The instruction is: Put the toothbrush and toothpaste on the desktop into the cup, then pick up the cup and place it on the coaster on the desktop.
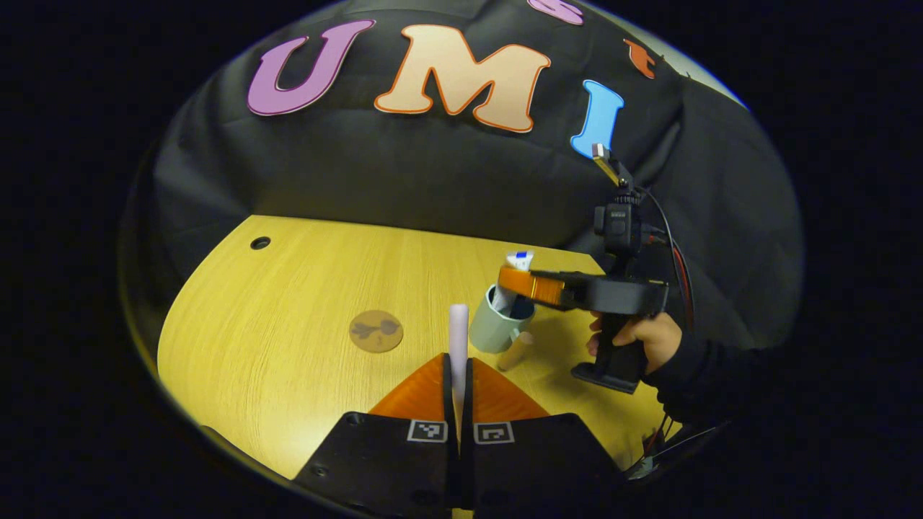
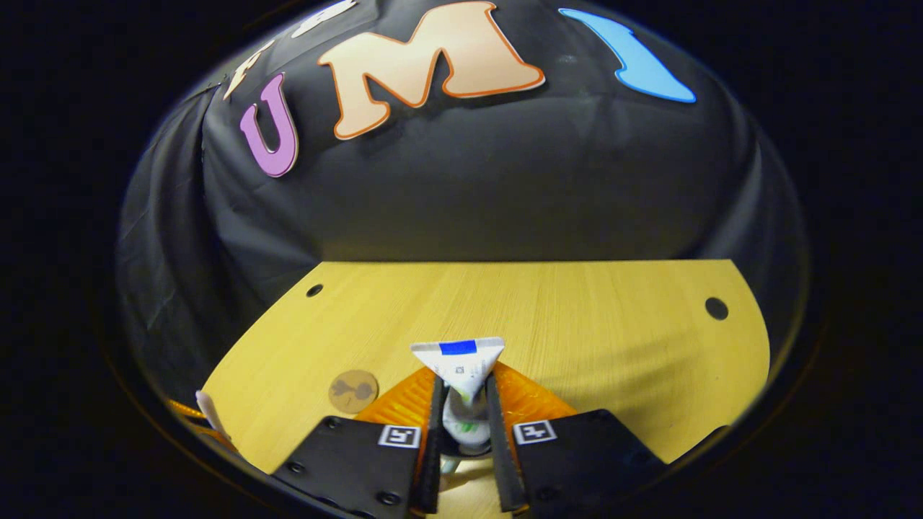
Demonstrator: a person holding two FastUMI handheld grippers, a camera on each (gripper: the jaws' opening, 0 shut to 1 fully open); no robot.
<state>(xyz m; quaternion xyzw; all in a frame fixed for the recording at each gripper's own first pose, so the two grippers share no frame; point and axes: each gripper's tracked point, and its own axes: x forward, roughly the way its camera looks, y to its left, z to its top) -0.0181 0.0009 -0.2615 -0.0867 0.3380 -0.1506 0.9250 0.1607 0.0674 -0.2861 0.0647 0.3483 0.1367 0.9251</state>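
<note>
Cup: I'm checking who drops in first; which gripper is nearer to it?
Right. The right gripper holds the toothpaste directly over the cup; the left gripper, gripping the toothbrush, sits beside it.

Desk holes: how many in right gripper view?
2. One hole sits near the desk's far left corner, the other hole near its far right edge. The gripper body may hide more nearer the camera.
</note>
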